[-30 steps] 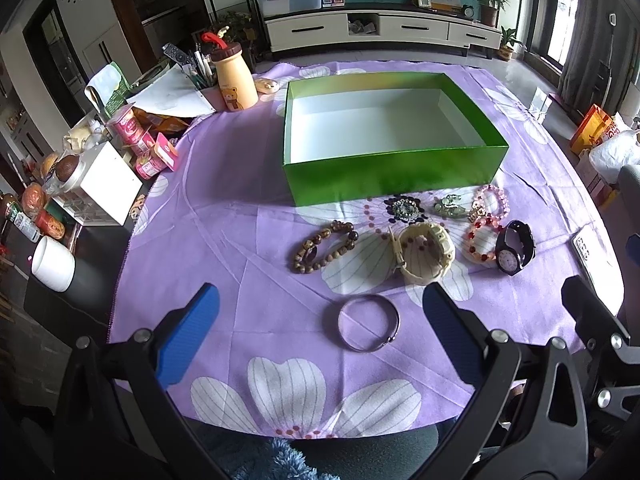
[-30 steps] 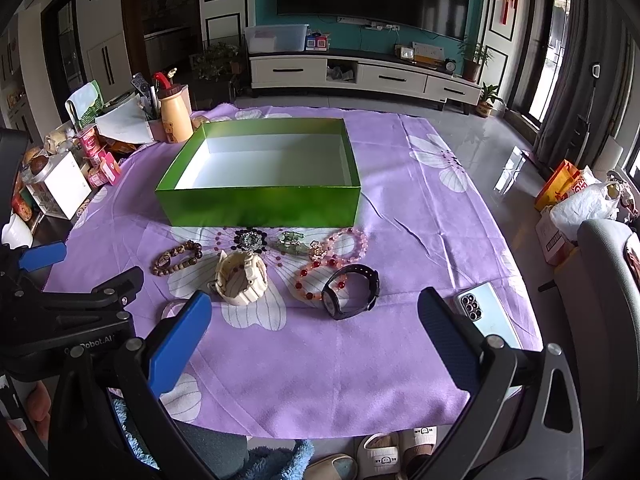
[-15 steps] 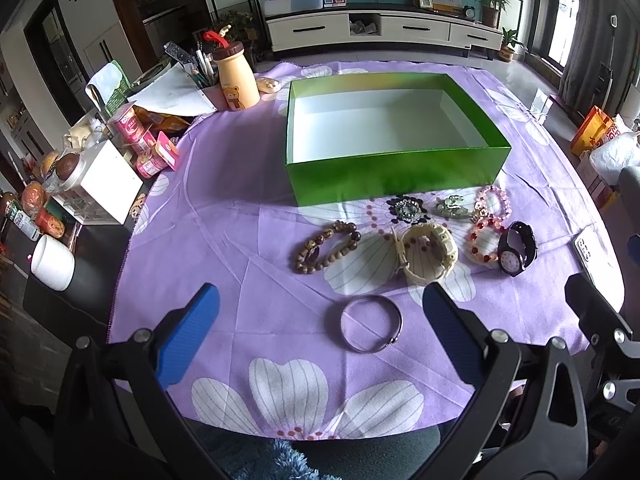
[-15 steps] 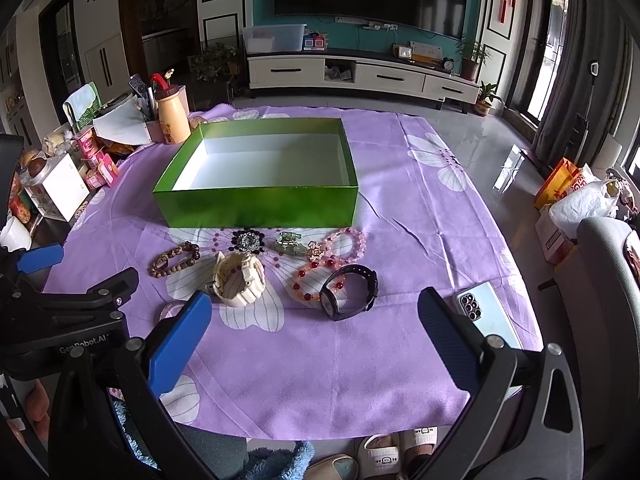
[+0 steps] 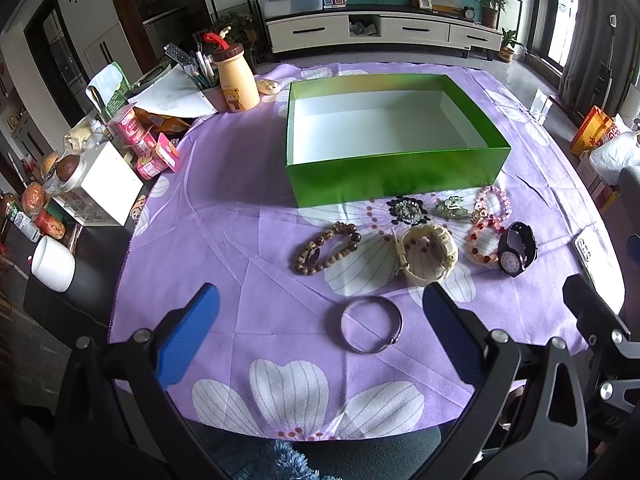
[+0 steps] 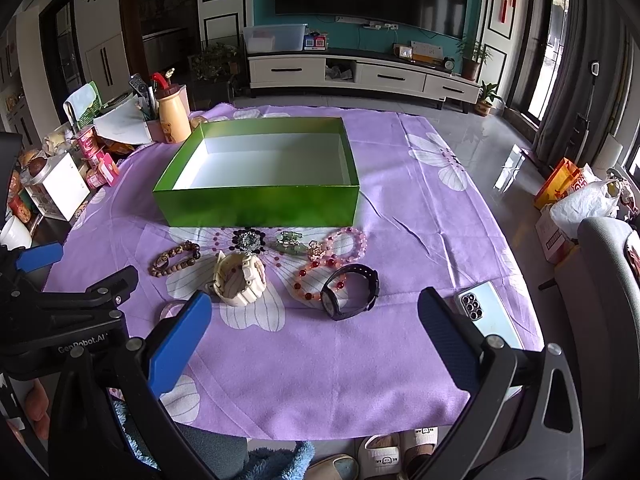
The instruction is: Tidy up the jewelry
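An empty green box point(image 5: 396, 178) point(image 6: 260, 204) stands on the purple cloth. In front of it lie a brown bead bracelet point(image 5: 326, 247), a cream watch point(image 5: 430, 254), a silver bangle point(image 5: 371, 330), a black brooch point(image 5: 408, 210), a green charm point(image 5: 452, 207), pink bead bracelets point(image 5: 492, 204), a red bead bracelet point(image 5: 480, 244) and a black watch point(image 5: 516, 249) point(image 6: 352, 290). My left gripper point(image 5: 320, 320) is open and empty, near the bangle. My right gripper point(image 6: 314, 326) is open and empty, just short of the black watch.
A phone point(image 6: 486, 312) lies at the cloth's right edge. At the left stand a bear bottle point(image 5: 236, 80), snack packs point(image 5: 148, 148), a white box point(image 5: 104, 184) and a white cup point(image 5: 52, 264). A chair point(image 6: 608, 280) is at the right.
Both grippers have shifted only slightly; the views are almost unchanged. Nothing has been taken hold of.
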{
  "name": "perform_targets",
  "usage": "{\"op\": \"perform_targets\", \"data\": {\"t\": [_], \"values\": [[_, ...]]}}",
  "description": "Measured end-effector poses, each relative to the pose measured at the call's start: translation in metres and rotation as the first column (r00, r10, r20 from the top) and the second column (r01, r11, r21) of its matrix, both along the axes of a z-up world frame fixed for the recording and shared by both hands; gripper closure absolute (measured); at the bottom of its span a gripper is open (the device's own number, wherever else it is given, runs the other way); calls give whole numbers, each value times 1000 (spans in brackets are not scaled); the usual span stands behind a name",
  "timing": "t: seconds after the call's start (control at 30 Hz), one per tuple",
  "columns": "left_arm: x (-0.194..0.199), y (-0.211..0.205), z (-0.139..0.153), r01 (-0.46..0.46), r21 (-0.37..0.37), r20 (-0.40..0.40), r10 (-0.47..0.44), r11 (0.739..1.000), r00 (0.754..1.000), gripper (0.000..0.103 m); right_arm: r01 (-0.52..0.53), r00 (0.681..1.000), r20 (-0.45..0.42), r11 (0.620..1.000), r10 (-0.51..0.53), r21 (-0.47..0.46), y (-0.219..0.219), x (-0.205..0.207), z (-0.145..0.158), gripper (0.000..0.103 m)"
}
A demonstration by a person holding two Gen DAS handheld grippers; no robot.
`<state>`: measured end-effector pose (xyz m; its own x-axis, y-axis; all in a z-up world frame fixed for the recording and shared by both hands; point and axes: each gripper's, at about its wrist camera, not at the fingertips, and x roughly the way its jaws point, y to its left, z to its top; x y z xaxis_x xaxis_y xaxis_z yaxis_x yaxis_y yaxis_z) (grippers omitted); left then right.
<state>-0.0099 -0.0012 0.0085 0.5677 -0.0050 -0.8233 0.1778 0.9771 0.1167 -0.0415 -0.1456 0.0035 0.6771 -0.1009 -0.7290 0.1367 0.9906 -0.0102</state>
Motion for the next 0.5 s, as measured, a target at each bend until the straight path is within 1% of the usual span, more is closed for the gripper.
{"op": "perform_targets", "data": {"t": [0.17, 0.4, 0.5], "values": [[0, 0, 1, 3, 2, -1, -3, 1000, 1000, 2, 2, 1000, 2, 1000, -2, -2, 0, 0, 0, 1], [0, 1, 4, 0, -1, 17, 0, 1000, 1000, 2, 1, 1000, 5, 1000, -1, 0, 0, 0, 1, 1], [1, 0, 3, 3, -3, 9, -3, 1000, 1000, 2, 2, 1000, 3, 1000, -2, -2, -1, -1, 1, 1]]}}
